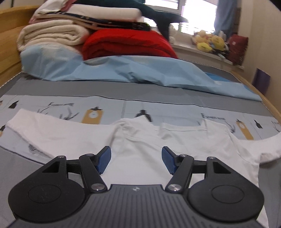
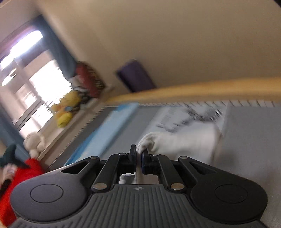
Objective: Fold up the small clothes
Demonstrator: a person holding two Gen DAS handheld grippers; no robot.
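A: Left gripper (image 1: 136,160) status?

B: Jaws wide apart, nothing between them. It sits low over the white shirt (image 1: 133,140), which lies spread on the bed (image 1: 58,87). Fabric runs under and past both blue pads (image 1: 105,158). Collar just ahead of the tips, one sleeve out to the left, the other to the right.

A: Right gripper (image 2: 138,156)?

B: Clamped on a bunched edge of the shirt (image 2: 184,142). Cloth comes out from between the tips and trails away ahead and to the right over the gray sheet (image 2: 249,133). That view is tilted and motion-blurred, so I can't tell which part of the garment it has.

A: Beyond the shirt?

B: In the left view: printed strip of sheet, then a gray band, then a crumpled light blue cover (image 1: 140,73). Behind that a red blanket (image 1: 126,43) beside a cream one (image 1: 51,35), more folded bedding stacked on top. Far back: windowsill with yellow plush toys (image 1: 209,42), curtain (image 1: 224,15) at the window. Wood bed rail (image 2: 202,91) shows in the right view.
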